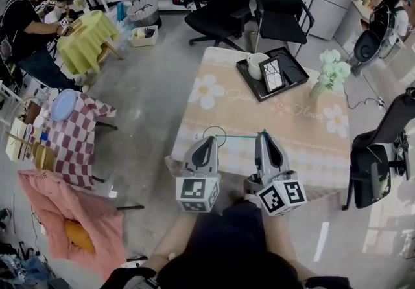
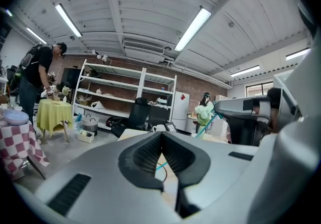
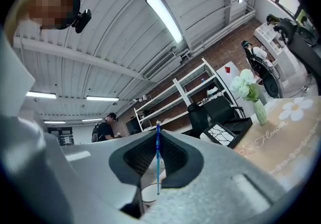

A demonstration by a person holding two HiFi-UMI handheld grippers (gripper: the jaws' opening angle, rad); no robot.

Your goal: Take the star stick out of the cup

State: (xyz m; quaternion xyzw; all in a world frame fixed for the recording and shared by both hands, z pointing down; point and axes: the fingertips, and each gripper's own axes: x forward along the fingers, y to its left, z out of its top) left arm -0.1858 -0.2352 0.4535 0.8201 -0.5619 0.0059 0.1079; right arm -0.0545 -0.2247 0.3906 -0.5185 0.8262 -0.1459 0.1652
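Observation:
A thin teal star stick (image 1: pixel 240 136) lies level above the beige flowered table (image 1: pixel 311 138), running from a clear cup with a thin dark rim (image 1: pixel 214 126) to my right gripper (image 1: pixel 262 133). The right gripper (image 3: pixel 157 135) is shut on the stick (image 3: pixel 158 162), which stands straight between its pads. The pale round cup (image 3: pixel 149 194) shows below them. My left gripper (image 1: pixel 210 140) sits at the cup's near rim, and its jaws (image 2: pixel 160 137) meet at the tips on the cup's thin wall. Through the gap below them I see the stick (image 2: pixel 160 166).
At the table's far side there is a black tray (image 1: pixel 249 83) with a white pitcher (image 1: pixel 255 64), and a vase of white flowers (image 1: pixel 329 70). Black office chairs (image 1: pixel 279 2) stand behind. Another chair (image 1: pixel 369 174) is at the right. A checkered table (image 1: pixel 74 135) and a pink cloth (image 1: pixel 65 216) are at the left.

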